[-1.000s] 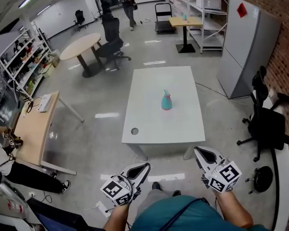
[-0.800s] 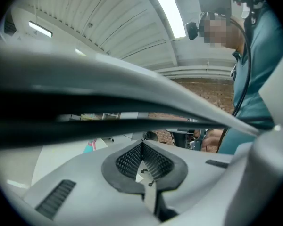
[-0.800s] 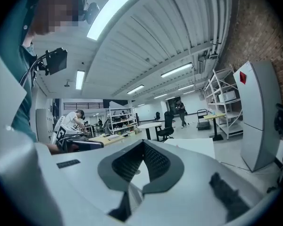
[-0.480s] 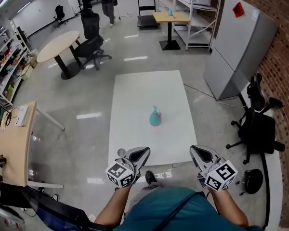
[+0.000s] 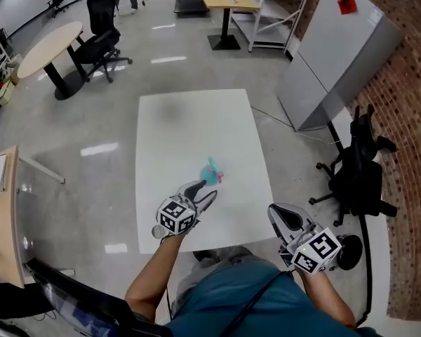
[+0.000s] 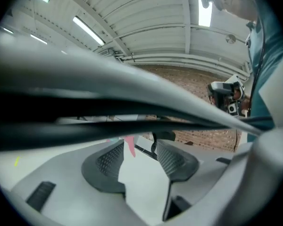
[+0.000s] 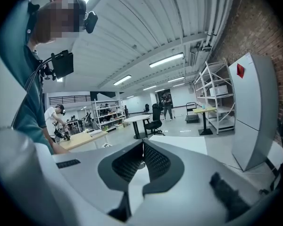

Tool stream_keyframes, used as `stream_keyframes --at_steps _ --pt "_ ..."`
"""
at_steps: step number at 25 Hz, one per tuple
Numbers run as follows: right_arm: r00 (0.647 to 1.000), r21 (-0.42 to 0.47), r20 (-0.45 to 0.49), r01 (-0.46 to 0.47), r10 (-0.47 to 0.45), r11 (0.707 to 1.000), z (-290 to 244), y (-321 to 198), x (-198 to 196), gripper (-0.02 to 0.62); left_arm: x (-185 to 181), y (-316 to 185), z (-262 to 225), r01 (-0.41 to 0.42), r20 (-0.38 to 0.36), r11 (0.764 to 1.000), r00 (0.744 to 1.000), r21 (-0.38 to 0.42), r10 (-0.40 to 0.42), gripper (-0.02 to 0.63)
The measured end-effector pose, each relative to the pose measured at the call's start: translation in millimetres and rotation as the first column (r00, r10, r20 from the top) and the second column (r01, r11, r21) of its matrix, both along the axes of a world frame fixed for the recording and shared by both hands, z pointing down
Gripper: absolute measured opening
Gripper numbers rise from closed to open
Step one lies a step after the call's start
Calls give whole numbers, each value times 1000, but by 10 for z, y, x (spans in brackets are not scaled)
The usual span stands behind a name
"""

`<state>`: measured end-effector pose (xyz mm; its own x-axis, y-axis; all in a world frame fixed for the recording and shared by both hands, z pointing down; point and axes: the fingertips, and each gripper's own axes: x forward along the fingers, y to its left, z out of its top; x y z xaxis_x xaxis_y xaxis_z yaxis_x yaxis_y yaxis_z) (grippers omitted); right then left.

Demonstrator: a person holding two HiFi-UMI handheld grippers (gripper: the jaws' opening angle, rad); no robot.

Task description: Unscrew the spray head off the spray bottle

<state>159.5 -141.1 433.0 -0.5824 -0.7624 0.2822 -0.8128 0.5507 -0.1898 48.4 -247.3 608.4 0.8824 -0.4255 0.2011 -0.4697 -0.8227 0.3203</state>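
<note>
Left gripper (image 5: 208,195) jaws just opening, empty, spray bottle (image 5: 210,168) just beyond its fingertips, presumably for seizing; right gripper (image 5: 276,213) pressed together, idle.

A white table (image 5: 189,121) carries one teal spray bottle (image 5: 210,171) toward its near right part.

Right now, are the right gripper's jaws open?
No, the right gripper has its jaws shut together, with nothing between them.

I saw the spray bottle (image 5: 212,170) only as a smear. In the left gripper view, a dark blurred band (image 6: 85,126) hid all but its pink sliver (image 6: 130,146).
</note>
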Motion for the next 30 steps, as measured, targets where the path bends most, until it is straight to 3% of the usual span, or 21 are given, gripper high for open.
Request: stream_keyframes --at_steps 2,5,11,15,18,19,22,24,27,30 --pt "1000 -15 -8 8 -8 1000 21 -140 24 0 61 -209 167 27 49 999 998 39 -29 272" --pt "999 -36 -17 28 -28 999 60 -341 43 2 100 -467 497 68 193 988 977 138 -94 463" --pt "993 -95 -46 104 -109 990 273 -715 46 2 477 -745 894 -76 294 975 956 210 11 465" --pt "984 -155 5 177 -178 972 450 -889 -58 3 664 -869 1053 -88 326 965 945 247 2 464" --pt "975 -203 44 224 -219 953 591 -1022 -178 98 642 -922 1233 -45 379 972 924 232 -48 458" --pt "971 -222 53 239 -233 945 636 -1082 -235 130 618 -935 1263 -27 392 973 917 229 -67 419" --pt "958 -283 18 278 -285 918 799 -1309 -433 173 573 -922 1273 -15 471 973 877 229 -97 416" --pt "945 -367 -65 277 -321 888 1032 -1459 -527 179 563 -859 1246 -49 552 969 828 244 -97 415" --pt "896 -551 -201 232 -397 802 1540 -1552 -546 179 542 -757 1138 -103 642 956 760 274 -102 414" --pt "879 -674 -142 250 -454 695 1764 -1456 -605 183 509 -658 1010 -142 694 948 713 283 -100 413"
